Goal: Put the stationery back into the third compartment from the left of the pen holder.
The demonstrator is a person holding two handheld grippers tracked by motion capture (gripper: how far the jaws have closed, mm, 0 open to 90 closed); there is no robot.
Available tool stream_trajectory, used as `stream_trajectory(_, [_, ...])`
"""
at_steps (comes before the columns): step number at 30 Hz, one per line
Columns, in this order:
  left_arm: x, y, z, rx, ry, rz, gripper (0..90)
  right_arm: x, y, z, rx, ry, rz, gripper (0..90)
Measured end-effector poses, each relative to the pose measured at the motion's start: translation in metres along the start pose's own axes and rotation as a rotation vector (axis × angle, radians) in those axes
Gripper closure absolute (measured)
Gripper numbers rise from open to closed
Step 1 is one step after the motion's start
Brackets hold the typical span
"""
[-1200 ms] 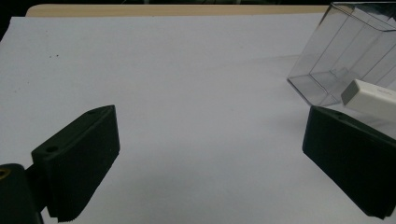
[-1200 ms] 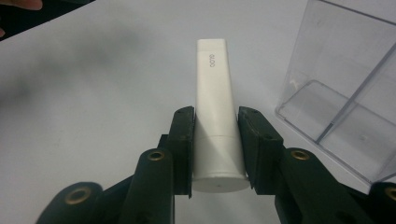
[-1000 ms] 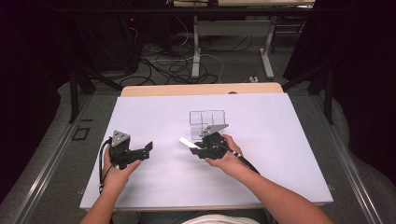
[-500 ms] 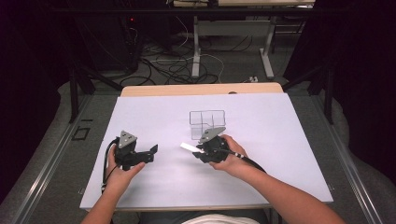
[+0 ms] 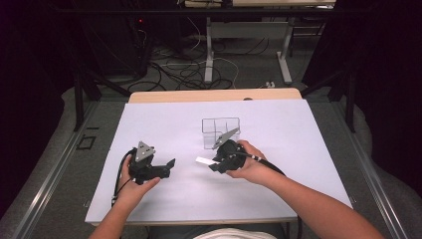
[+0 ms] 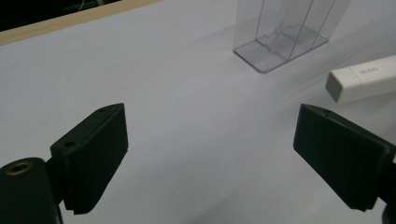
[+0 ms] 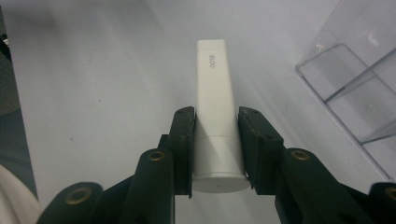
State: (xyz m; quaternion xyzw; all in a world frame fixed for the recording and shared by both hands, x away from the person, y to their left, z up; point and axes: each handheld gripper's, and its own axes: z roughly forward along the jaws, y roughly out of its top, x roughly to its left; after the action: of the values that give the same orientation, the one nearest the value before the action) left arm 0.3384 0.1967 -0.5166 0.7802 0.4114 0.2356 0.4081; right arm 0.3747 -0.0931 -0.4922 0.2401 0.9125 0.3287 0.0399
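A white stick (image 7: 213, 79) marked "GLOO" is clamped by its capped end in my right gripper (image 7: 215, 116), which is shut on it. In the high view that gripper (image 5: 215, 163) holds the stick (image 5: 203, 161) pointing left, just above the white sheet. Right behind it stands a clear divided container (image 5: 220, 130), with no contents visible in it. My left gripper (image 5: 169, 165) hovers to the left and points toward the stick. Its jaws have just been closing a little but still stand wide (image 6: 215, 154) with nothing between them. From that gripper view the stick (image 6: 364, 77) and container (image 6: 285, 32) lie ahead.
A white sheet (image 5: 298, 139) covers most of the wooden table (image 5: 214, 94). Beyond the far edge are table legs and loose cables on a dark floor (image 5: 189, 69). The person's forearms enter from the bottom.
The left gripper has shifted a little to the right, toward the stick. The right gripper and stick have dipped slightly toward the near side.
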Motion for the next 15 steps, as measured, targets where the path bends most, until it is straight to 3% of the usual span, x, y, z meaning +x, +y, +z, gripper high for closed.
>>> stream_trajectory(15, [-0.024,0.002,0.007,0.047,-0.023,0.146,16.0,-0.009,0.004,-0.007,0.039,0.026,0.067,66.9])
